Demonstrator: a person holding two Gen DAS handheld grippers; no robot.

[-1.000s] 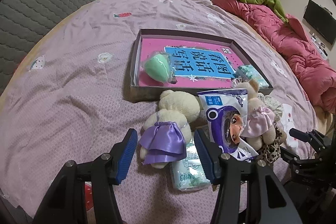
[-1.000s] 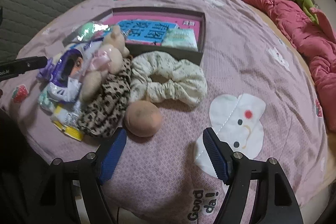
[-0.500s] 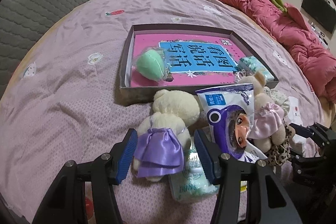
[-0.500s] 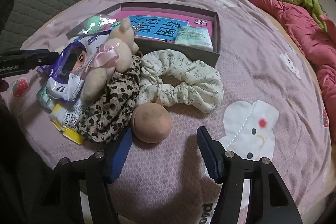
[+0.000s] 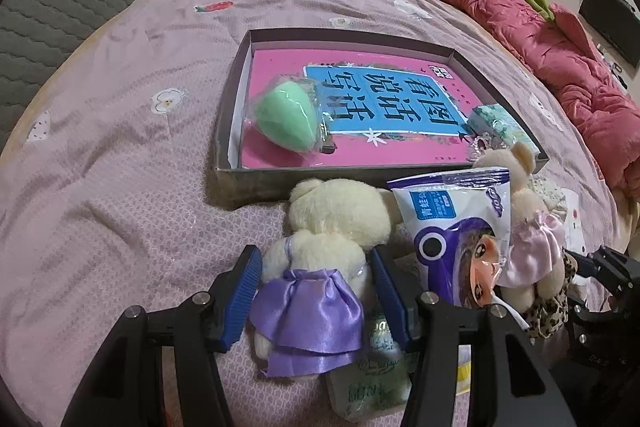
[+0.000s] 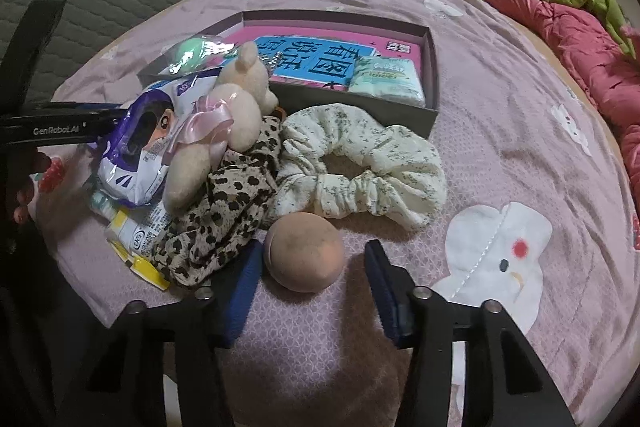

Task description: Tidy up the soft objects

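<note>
Jaws, left gripper: parted astride the cream plush bear in a purple skirt, pads just beside its flanks, not pressing. Jaws, right gripper: closing around the peach foam ball, a gap showing on the right side, so not yet clenched. Shallow box: on the purple bedspread, holding a green sponge and a tissue pack, likely the collecting place. Loose pile beside it: snack bag, pink-bowed bear, leopard scrunchie, floral scrunchie, awaiting sorting.
</note>
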